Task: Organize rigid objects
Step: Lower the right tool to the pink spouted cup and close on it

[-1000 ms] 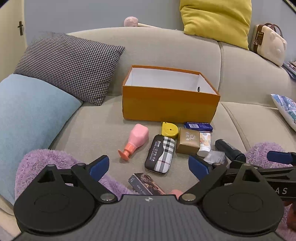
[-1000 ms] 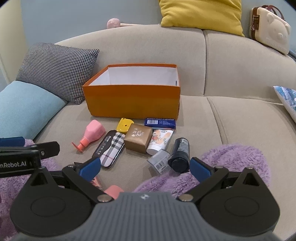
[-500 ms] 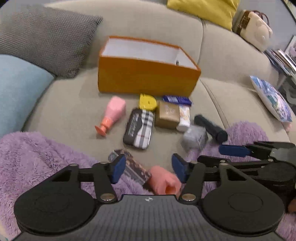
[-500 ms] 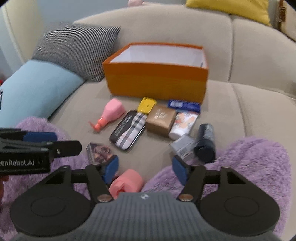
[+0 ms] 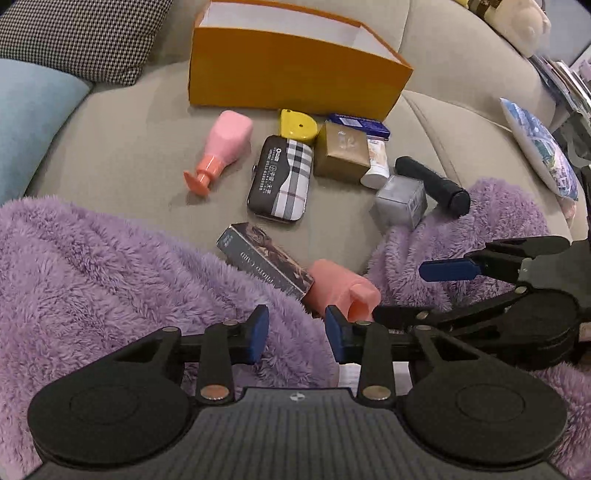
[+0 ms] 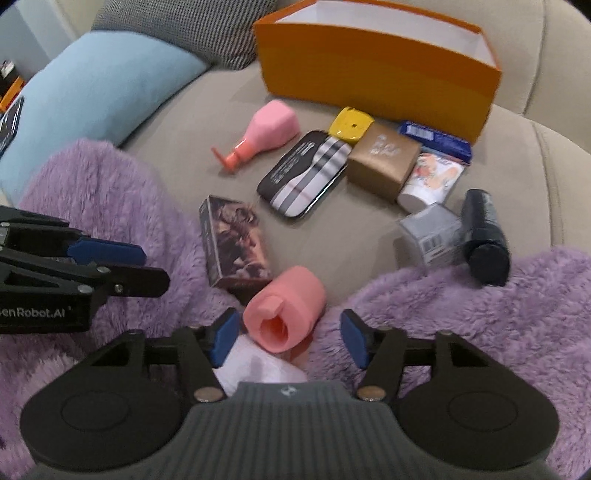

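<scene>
An open orange box (image 5: 291, 74) (image 6: 373, 70) stands at the back of the sofa seat. In front of it lie a pink bottle (image 5: 221, 151), a plaid case (image 5: 280, 177), a yellow tape measure (image 5: 297, 123), a gold box (image 5: 341, 155), a grey box (image 5: 400, 201), a black cylinder (image 5: 432, 181), a dark photo-card box (image 5: 264, 264) and a pink roll (image 6: 286, 312). My left gripper (image 5: 297, 334) is partly open and empty above the purple blanket, just left of the roll. My right gripper (image 6: 290, 338) is open, its pads either side of the pink roll's near end.
A fluffy purple blanket (image 5: 110, 280) covers the near seat on both sides. A blue cushion (image 6: 99, 81) and a checked cushion (image 5: 81, 33) lie at the left. A blue tube box (image 5: 360, 123) and a white tube (image 6: 430, 181) sit by the gold box.
Both grippers have dropped and moved forward toward the objects. The left jaws have narrowed. The pink roll now lies between the right gripper's pads.
</scene>
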